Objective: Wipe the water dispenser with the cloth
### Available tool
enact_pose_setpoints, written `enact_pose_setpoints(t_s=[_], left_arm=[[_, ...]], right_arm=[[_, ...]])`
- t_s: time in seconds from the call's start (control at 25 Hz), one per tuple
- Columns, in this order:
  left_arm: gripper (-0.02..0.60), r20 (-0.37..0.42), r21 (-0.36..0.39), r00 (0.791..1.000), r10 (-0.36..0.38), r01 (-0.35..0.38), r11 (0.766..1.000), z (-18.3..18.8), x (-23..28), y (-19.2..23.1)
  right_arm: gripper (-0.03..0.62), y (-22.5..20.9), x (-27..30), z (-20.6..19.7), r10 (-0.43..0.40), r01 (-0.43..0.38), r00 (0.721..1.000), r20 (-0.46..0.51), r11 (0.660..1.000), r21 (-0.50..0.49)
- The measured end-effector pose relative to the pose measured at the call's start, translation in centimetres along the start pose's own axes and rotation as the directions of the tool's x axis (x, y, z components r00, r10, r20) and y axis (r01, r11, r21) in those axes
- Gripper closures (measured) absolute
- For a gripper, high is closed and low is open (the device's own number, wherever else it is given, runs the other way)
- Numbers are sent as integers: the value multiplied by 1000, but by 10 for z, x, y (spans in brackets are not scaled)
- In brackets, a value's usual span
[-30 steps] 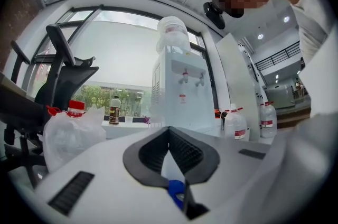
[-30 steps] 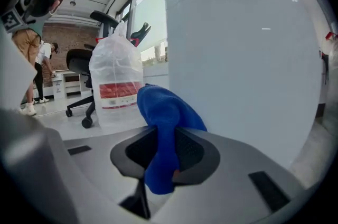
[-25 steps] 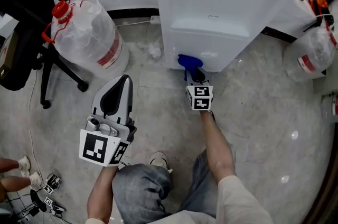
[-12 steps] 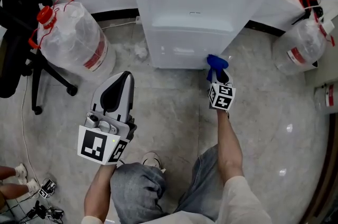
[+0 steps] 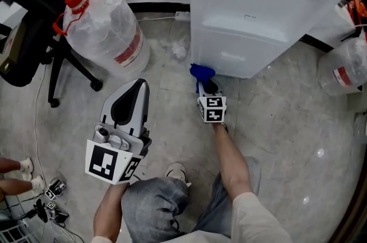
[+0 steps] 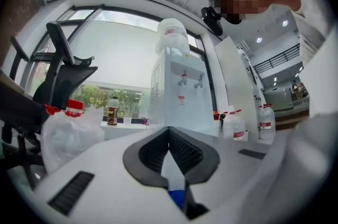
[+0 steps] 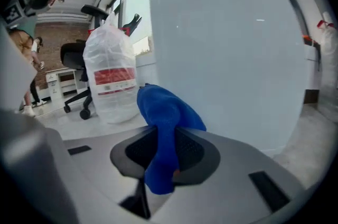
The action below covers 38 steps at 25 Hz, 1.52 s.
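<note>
The white water dispenser [image 5: 252, 12] stands on the floor at the upper right of the head view. A blue cloth [image 5: 202, 71] is pressed at the dispenser's lower left corner, and my right gripper [image 5: 206, 85] is shut on it. The right gripper view shows the cloth [image 7: 165, 112] bunched between the jaws, with the dispenser's white side [image 7: 232, 54] just beyond. My left gripper [image 5: 136, 87] hangs shut and empty over the floor, well left of the dispenser. The dispenser [image 6: 179, 93] appears far off in the left gripper view.
A large clear water jug [image 5: 106, 30] with a red cap stands left of the dispenser, beside a black office chair [image 5: 34, 24]. Crumpled paper [image 5: 179, 51] lies between jug and dispenser. Another jug [image 5: 344, 67] sits at the right edge. A person's feet [image 5: 17, 176] show at the left.
My right gripper carried the cloth along the dispenser's base to its right corner, then back to its left corner. The left gripper stayed shut and nearly still.
</note>
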<state>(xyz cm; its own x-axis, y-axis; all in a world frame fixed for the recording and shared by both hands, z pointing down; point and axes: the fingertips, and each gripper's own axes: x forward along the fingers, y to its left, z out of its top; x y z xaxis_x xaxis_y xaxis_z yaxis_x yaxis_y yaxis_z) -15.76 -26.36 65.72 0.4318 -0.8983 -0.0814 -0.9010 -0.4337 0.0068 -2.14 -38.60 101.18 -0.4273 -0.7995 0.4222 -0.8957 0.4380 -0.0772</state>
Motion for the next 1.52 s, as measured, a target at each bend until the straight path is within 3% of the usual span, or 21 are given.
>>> enact_pose_setpoints(t_s=[0.16, 0.28, 0.52, 0.76, 0.92, 1.04, 1.24, 1.32, 1.4, 1.52], left_arm=[[571, -19, 5, 996, 83, -83, 997, -3, -23, 36], [571, -27, -16, 993, 114, -115, 993, -8, -29, 51], [571, -14, -38, 997, 80, -80, 996, -8, -15, 44], [571, -9, -38, 1000, 16, -16, 999, -7, 1, 16], [571, -11, -26, 1000, -25, 25, 999, -5, 9, -4], [571, -11, -17, 999, -36, 36, 999, -4, 11, -13], [571, -32, 25, 998, -61, 62, 998, 9, 18, -33], [571, -51, 30, 997, -66, 67, 997, 23, 19, -44], [571, -62, -13, 995, -75, 74, 997, 45, 22, -56], [571, -81, -16, 992, -92, 91, 996, 93, 25, -77]], right_arm=[[497, 51, 32, 1, 86, -86, 996, -10, 996, -39], [497, 43, 40, 2, 78, -79, 997, -16, 995, -58], [497, -53, 13, -14, -74, 71, 996, -56, 996, -61], [497, -162, -51, -23, -255, 254, 964, -70, 967, -28], [497, -208, -89, -27, -346, 349, 936, -60, 936, 50], [497, -219, -106, -26, -373, 375, 927, -43, 922, 95], [497, -190, -136, 22, -353, 345, 935, 39, 929, 134], [497, -173, -160, 60, -336, 324, 939, 74, 936, 140], [497, -154, -186, 105, -310, 295, 945, 106, 946, 132], [497, -120, -233, 175, -250, 242, 959, 135, 967, 77]])
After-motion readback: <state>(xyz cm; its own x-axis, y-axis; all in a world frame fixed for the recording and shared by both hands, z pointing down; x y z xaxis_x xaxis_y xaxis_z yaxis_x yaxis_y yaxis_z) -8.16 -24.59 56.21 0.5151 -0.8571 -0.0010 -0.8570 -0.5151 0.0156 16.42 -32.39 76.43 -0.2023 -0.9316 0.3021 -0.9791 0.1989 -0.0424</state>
